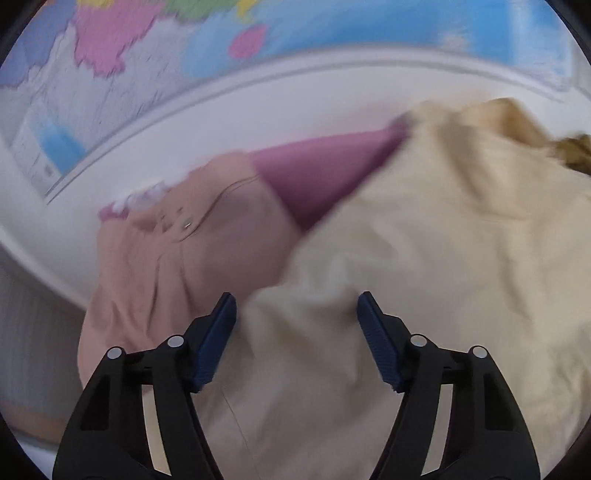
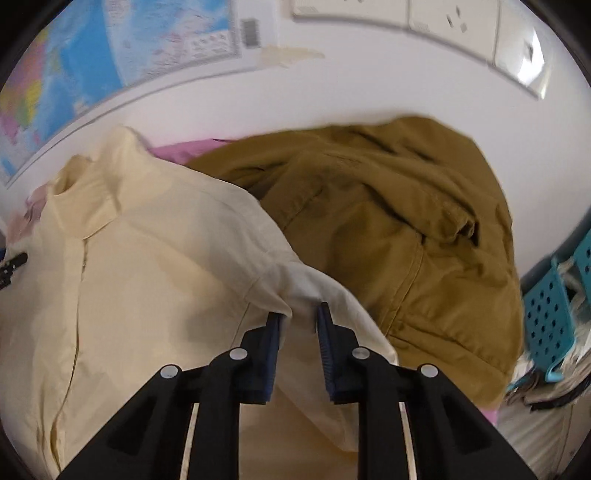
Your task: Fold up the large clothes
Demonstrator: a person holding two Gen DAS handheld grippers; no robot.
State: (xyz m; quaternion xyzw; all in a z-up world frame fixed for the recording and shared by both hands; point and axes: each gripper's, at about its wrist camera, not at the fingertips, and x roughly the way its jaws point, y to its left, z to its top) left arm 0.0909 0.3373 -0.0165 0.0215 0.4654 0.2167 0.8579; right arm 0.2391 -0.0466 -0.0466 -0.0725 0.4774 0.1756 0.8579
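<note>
White wall (image 2: 332,85) stood behind your work, with a map (image 1: 155,48) pinned across its left side and a row of sockets (image 2: 454,22) at the upper right of the right view. Below it lay a pink sheet (image 1: 325,170), showing between the clothes.

From your left gripper's view, a peach garment (image 1: 177,258) sat at the left, crumpled, with the cream shirt (image 1: 424,258) overlapping its right edge and filling most of the frame. Your left gripper (image 1: 296,314) was released, its jaws spread wide just over the shirt's cloth, holding nothing.

From your right view, the shirt lay at the left with its collar (image 2: 88,192) toward the wall and its placket running down. Your right gripper (image 2: 299,317) was clenched on a fold of the shirt, pinched between the blue pads (image 2: 273,332). Right of that, a brown jacket (image 2: 399,229) lay heaped, touching the shirt. At the far right stood a teal basket (image 2: 550,314); pale folded stuff showed beside and under it, but you could not tell its contents.
</note>
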